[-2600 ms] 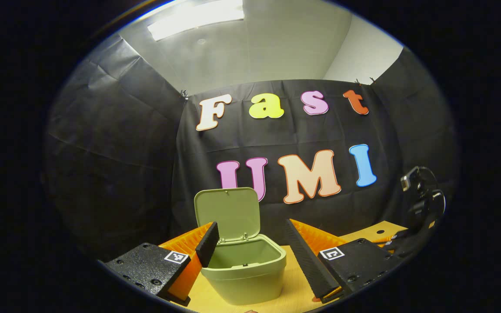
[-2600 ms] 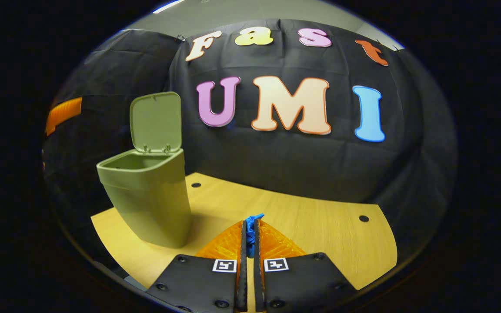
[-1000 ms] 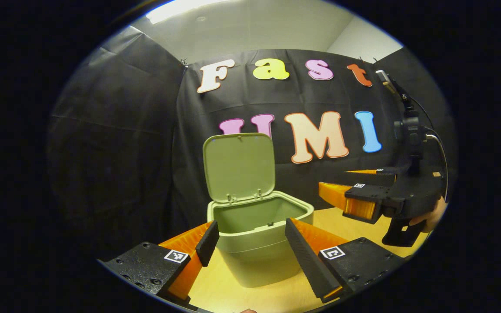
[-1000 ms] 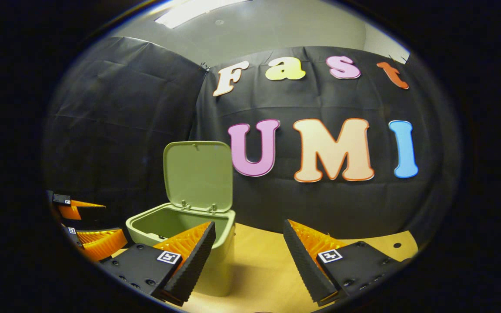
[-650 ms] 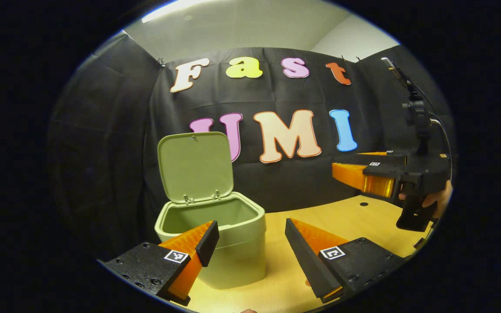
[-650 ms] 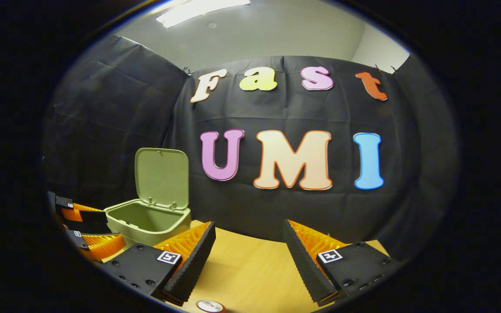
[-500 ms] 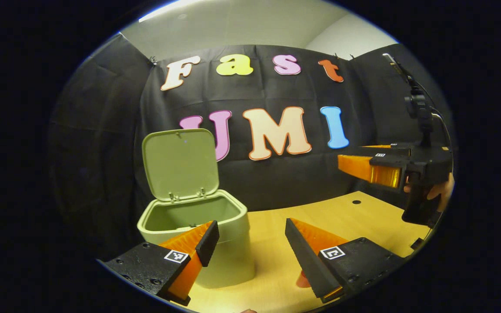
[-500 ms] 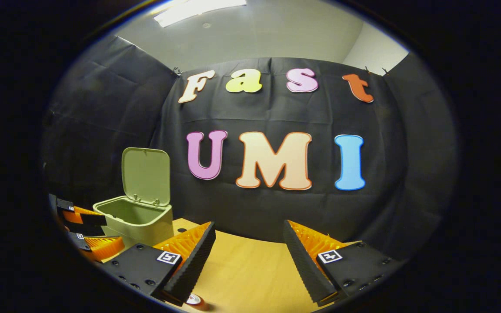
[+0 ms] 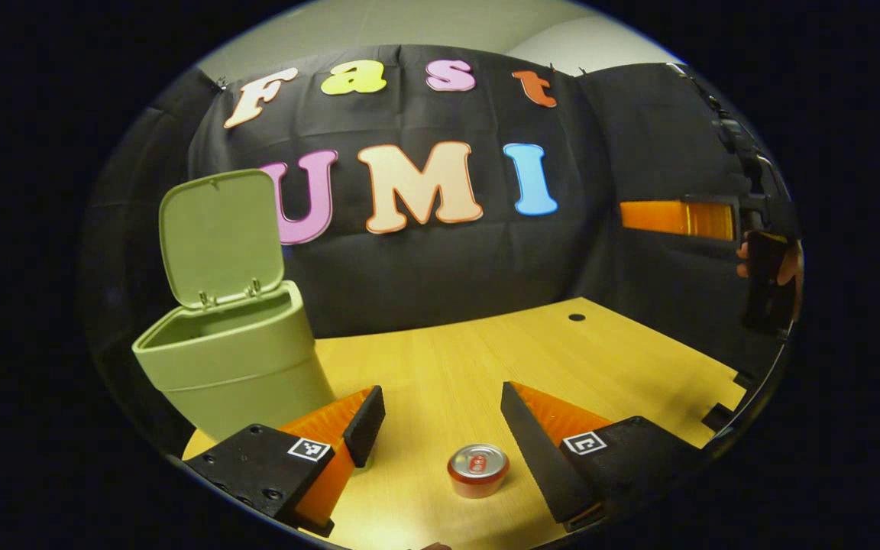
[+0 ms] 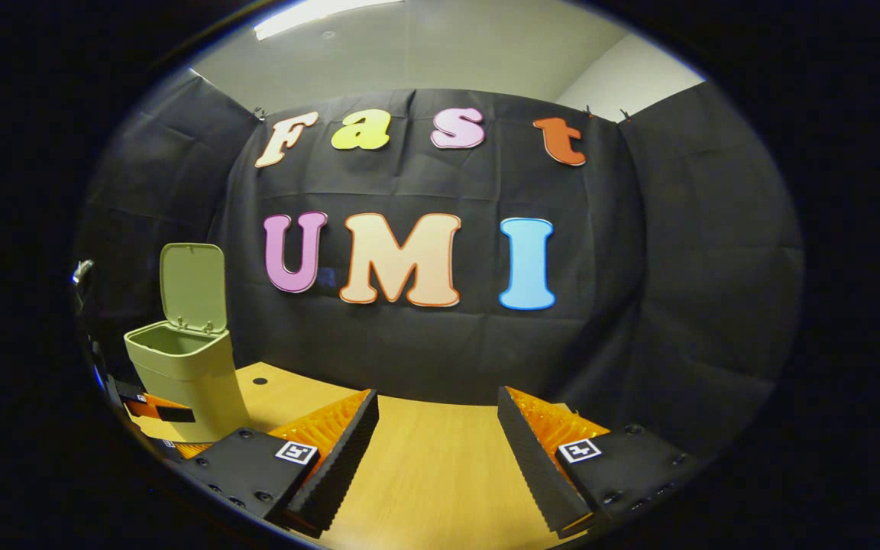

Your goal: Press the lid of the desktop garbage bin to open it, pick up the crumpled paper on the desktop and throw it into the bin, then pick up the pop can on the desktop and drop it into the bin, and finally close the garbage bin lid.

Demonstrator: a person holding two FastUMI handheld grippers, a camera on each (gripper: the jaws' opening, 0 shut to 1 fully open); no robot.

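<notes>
The green bin (image 9: 234, 359) stands at the left of the desk with its lid (image 9: 220, 237) raised upright; in the right gripper view the bin (image 10: 180, 374) sits far left. A red pop can (image 9: 478, 470) stands upright on the desk, just ahead of my left gripper (image 9: 436, 416) and between its open, empty fingers. My right gripper (image 10: 436, 428) hangs open and empty above the desk. In the left gripper view the right gripper (image 9: 677, 219) shows high at the right, held by a hand (image 9: 787, 267). Part of the left gripper (image 10: 157, 412) shows beside the bin.
The wooden desk (image 9: 562, 359) stretches to the right of the bin, with a small round hole (image 9: 577, 317) near its back edge. Black cloth walls close the booth behind and on both sides.
The right gripper let go of the blue crumpled paper it held, then opened and swung right, away from the bin. The left gripper turned right and down, bringing the pop can into view.
</notes>
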